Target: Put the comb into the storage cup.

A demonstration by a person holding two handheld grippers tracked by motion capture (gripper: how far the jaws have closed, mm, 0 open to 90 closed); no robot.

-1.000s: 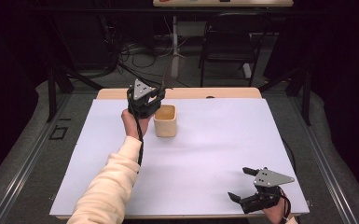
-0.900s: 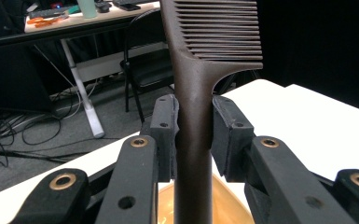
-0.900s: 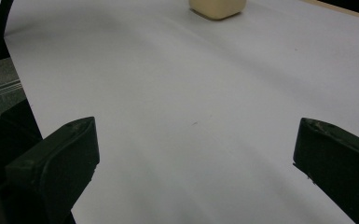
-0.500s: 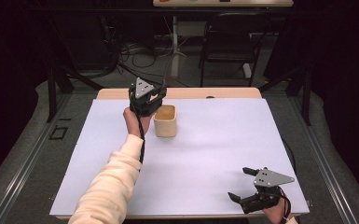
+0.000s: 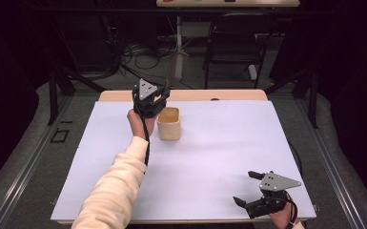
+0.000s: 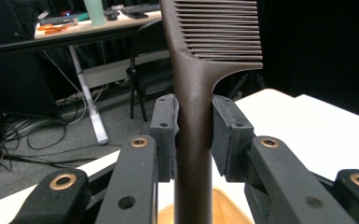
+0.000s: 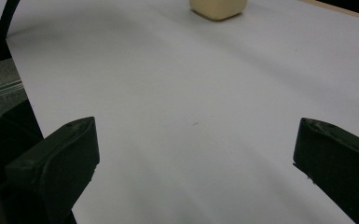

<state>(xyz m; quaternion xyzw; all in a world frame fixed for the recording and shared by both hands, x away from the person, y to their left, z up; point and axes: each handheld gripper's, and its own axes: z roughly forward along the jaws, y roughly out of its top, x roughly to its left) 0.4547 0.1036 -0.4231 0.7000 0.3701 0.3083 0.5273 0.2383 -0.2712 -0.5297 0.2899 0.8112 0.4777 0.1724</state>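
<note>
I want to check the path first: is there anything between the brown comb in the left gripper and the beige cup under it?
Nothing visible: the comb hangs in the left gripper directly above the open cup.
</note>
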